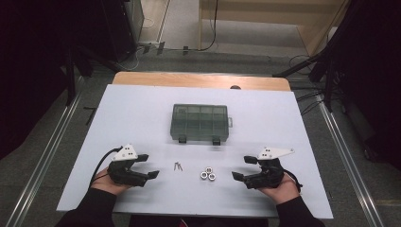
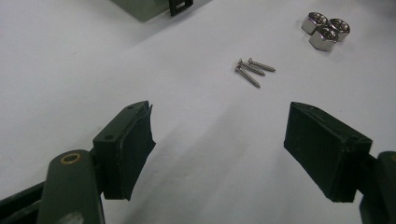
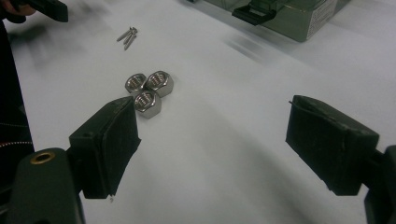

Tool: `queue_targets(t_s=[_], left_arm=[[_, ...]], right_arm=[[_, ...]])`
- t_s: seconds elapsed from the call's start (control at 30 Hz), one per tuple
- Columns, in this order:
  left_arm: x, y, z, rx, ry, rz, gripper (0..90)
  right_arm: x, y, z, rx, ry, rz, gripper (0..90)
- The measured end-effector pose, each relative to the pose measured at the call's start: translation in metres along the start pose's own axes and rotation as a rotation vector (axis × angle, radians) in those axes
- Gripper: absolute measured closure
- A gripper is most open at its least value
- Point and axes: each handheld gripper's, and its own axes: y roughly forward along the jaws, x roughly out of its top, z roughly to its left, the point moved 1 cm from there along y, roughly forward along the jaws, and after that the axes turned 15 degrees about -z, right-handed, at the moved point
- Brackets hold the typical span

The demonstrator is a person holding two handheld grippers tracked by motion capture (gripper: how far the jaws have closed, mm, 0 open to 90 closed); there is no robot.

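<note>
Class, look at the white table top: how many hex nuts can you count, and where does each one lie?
3. The hex nuts lie bunched together, touching, right of the screws: one nearest the screws, one beside it, one nearest the right tongs. None seems hidden.

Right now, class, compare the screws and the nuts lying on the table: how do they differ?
The screws are thin, pointed and long; the nuts are squat, six-sided and hollow. The screws lie flat in a loose fan nearer the left gripper; the nuts sit clustered, touching, nearer the right gripper. Both groups count three, are shiny metal, and lie before the closed box.
</note>
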Motion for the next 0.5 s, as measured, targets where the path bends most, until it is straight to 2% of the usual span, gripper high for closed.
queue_targets(t_s=[0.5], left_arm=[[-0.0006,-0.0002,-0.0008,0.006,0.009,0.005,23.1]], right_arm=[[-0.0006,0.0003,0.0016,0.002,-0.003,0.009,17.9]])
